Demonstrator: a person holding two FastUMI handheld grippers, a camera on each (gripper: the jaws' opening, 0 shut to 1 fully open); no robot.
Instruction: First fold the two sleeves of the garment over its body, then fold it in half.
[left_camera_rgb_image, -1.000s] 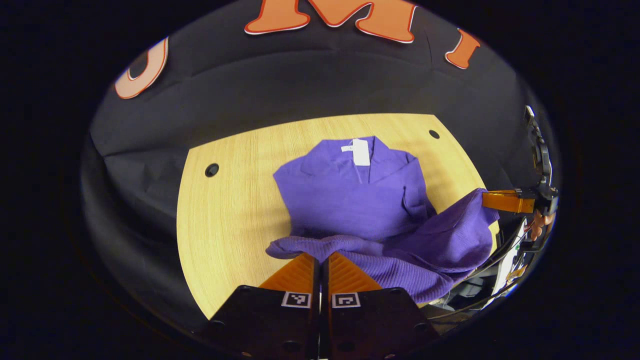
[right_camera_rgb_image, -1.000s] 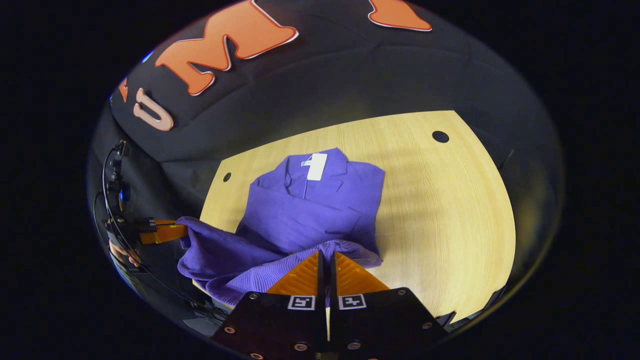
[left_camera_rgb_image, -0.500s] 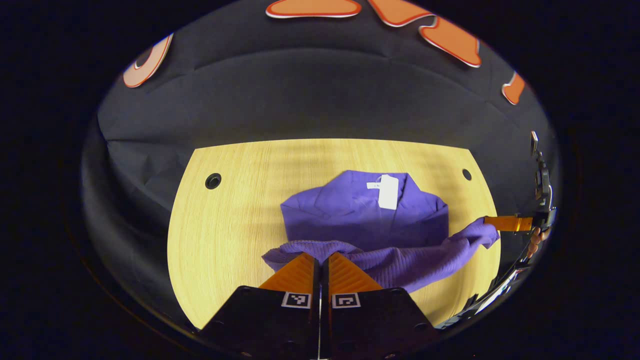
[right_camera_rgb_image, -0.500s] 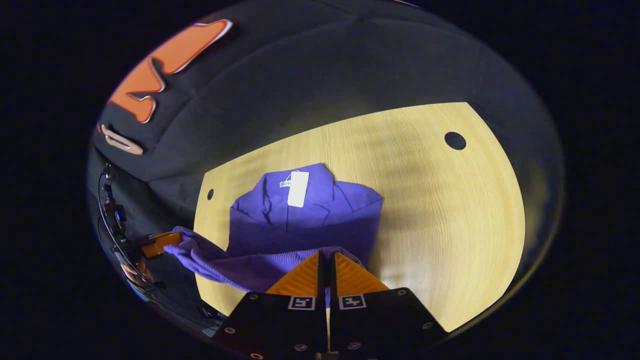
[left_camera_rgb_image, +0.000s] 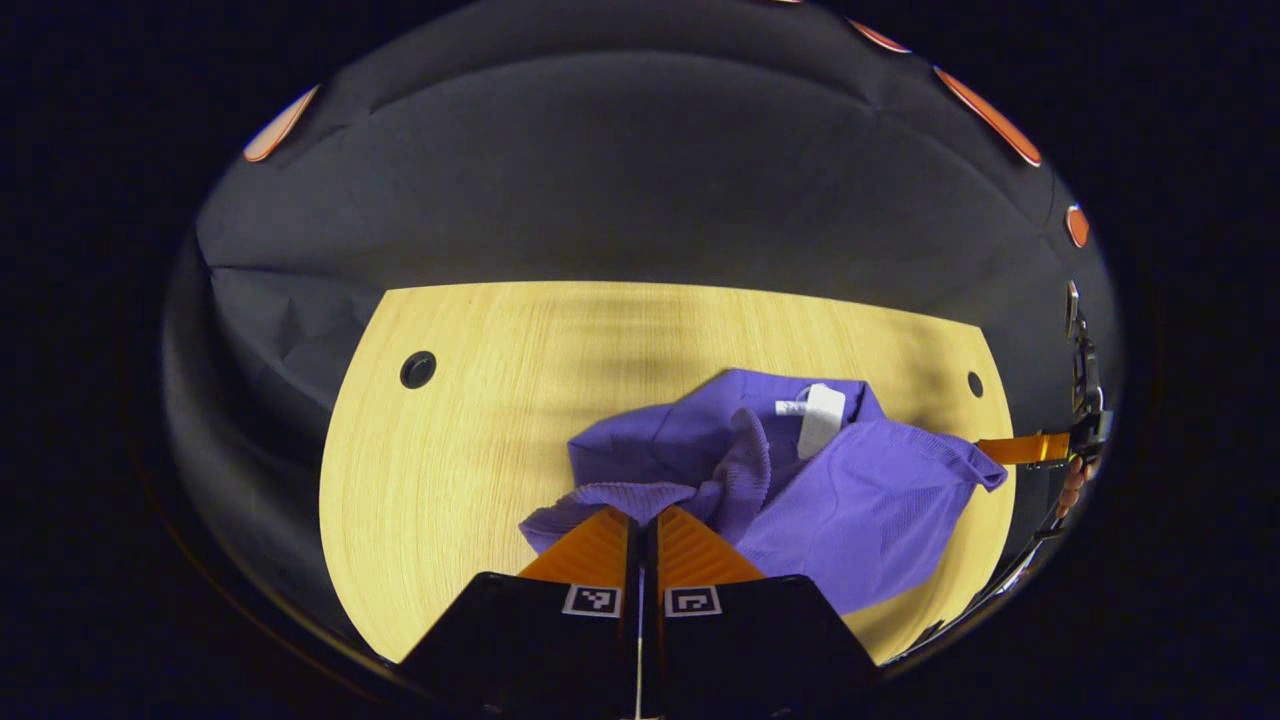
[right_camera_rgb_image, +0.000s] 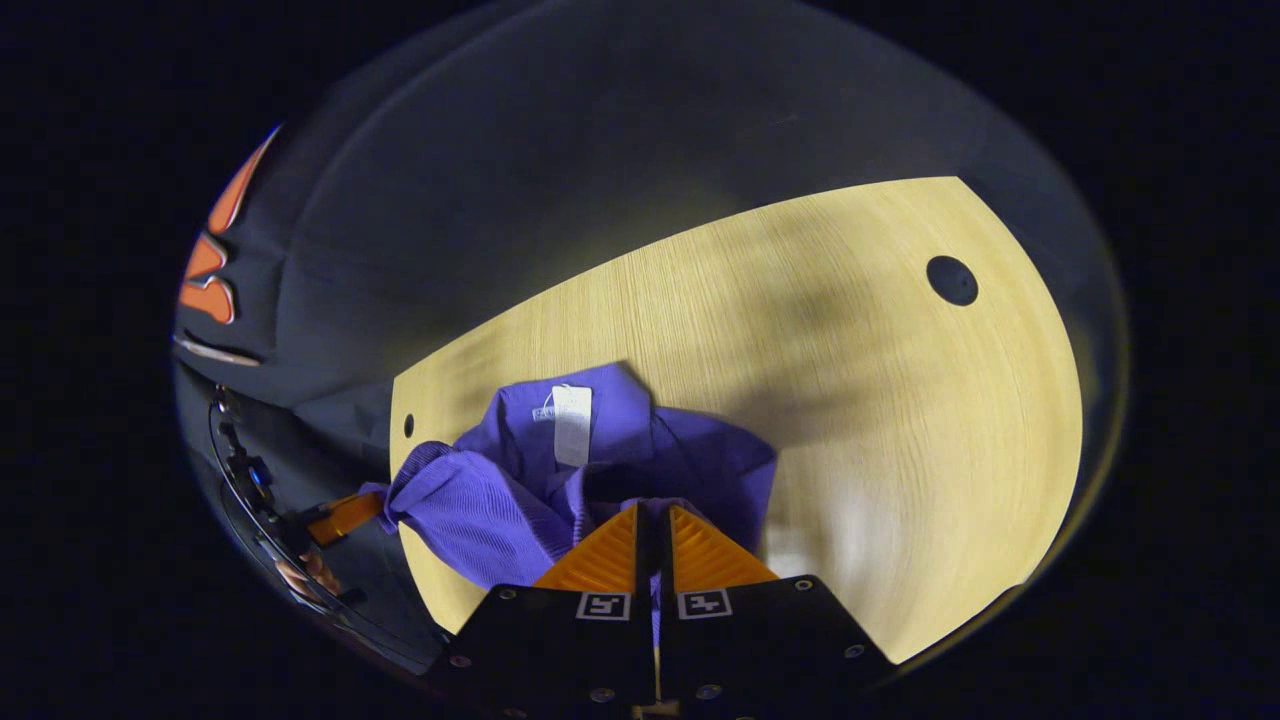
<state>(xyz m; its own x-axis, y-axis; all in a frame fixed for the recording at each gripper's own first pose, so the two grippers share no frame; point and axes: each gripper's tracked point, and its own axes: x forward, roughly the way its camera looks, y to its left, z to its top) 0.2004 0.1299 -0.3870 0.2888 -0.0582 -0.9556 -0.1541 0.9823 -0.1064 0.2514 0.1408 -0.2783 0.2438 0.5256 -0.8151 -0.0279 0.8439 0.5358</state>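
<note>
The wooden table (left_camera_rgb_image: 450, 420) was the biggest thing, with a dark round hole (left_camera_rgb_image: 417, 369) near its edge. On it lay the purple sweater (left_camera_rgb_image: 860, 510), bunched near the middle, its white tag (left_camera_rgb_image: 822, 418) at the collar. The left gripper (left_camera_rgb_image: 640, 525) was clenched on one bottom corner of the sweater. The right gripper (right_camera_rgb_image: 652, 525) was clenched on the other bottom corner. Both corners hung lifted above the collar end. The sleeves looked tucked in already, though I could not tell for sure. The fold in half looked nearly done. The bottom edge was not yet laid flat on top and let go.
</note>
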